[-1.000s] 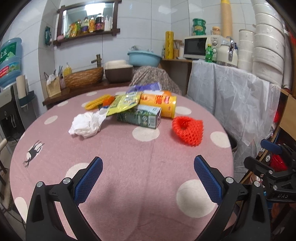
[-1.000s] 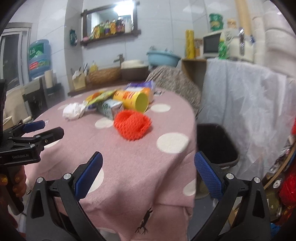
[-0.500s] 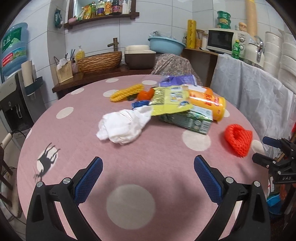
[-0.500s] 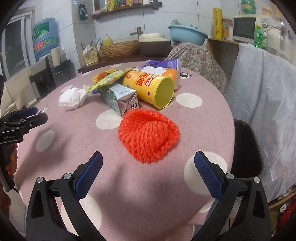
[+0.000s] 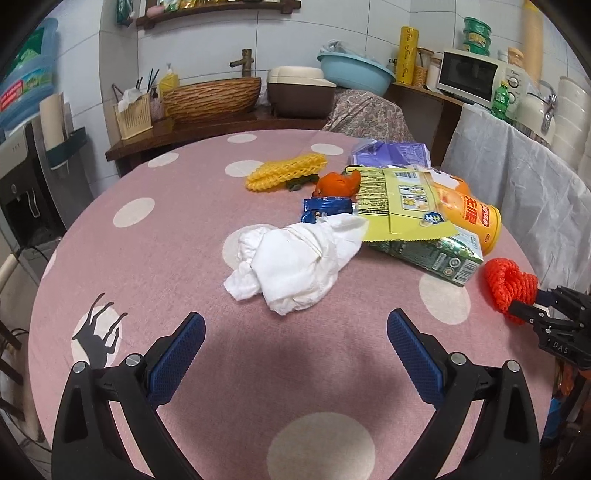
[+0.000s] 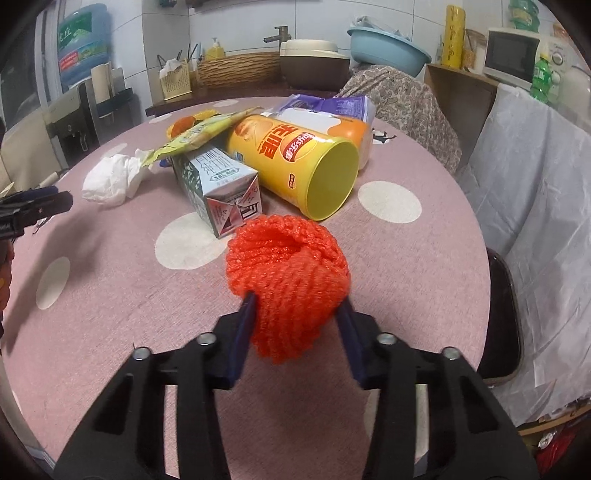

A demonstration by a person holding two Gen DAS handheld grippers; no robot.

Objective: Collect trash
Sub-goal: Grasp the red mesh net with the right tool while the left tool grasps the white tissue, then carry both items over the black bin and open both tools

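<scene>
The right hand-held gripper [image 6: 295, 314] has just closed on the red net [image 6: 288, 280]; the left hand-held gripper [image 5: 295, 343] is open above the tabletop [image 5: 166, 258]

Red foam net [image 6: 288, 280], pink white-dotted tablecloth [image 6: 406, 280], yellow can [image 6: 295, 162].

A round table [image 5: 155, 258] with a pink cloth dotted in white fills the space just ahead of the gripper. Beyond it, a white tiled wall [image 5: 207, 40] rises behind a dark wooden counter [image 5: 192, 129] carrying a woven basket [image 5: 210, 98] and a blue basin [image 5: 354, 72]. A wooden shelf [image 5: 221, 11] hangs high on that wall. Far left stands a water dispenser [image 5: 26, 177]; far right, a microwave [image 5: 471, 77] sits above a grey draped sheet [image 5: 517, 184]. Light is even and indoor.
</scene>
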